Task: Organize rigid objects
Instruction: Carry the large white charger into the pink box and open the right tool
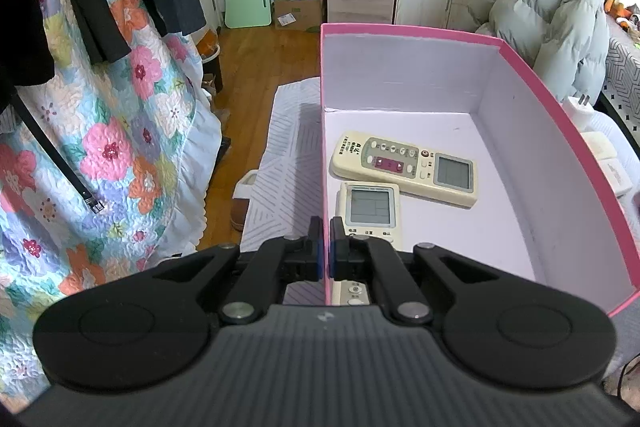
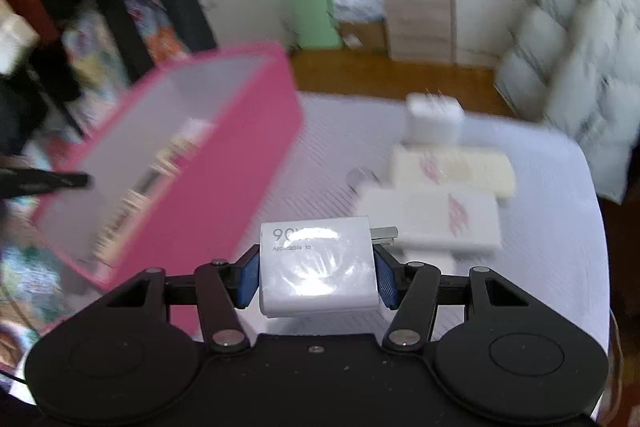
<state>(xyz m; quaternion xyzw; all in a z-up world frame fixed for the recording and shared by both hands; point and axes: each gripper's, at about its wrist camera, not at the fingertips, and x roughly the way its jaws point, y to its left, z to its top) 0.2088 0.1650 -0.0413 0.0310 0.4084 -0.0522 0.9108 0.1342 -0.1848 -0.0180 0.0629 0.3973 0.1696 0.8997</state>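
My left gripper (image 1: 327, 247) is shut on the left wall of the pink box (image 1: 400, 27), one finger inside and one outside. Inside the box lie two cream remote controls, a long one (image 1: 404, 169) and a shorter one (image 1: 370, 209) partly under my fingers. In the blurred right wrist view, my right gripper (image 2: 318, 275) is shut on a white charger block (image 2: 316, 251), held above the table with its metal prongs pointing right. The pink box (image 2: 224, 163) stands to its left.
On the white striped tablecloth (image 2: 540, 227), right of the box, lie a second white plug (image 2: 434, 119), two flat white packets (image 2: 452, 169) (image 2: 432, 219) and a small round thing (image 2: 362, 177). A grey puffer jacket (image 1: 552, 15) is behind, a floral quilt (image 1: 112, 147) hangs left.
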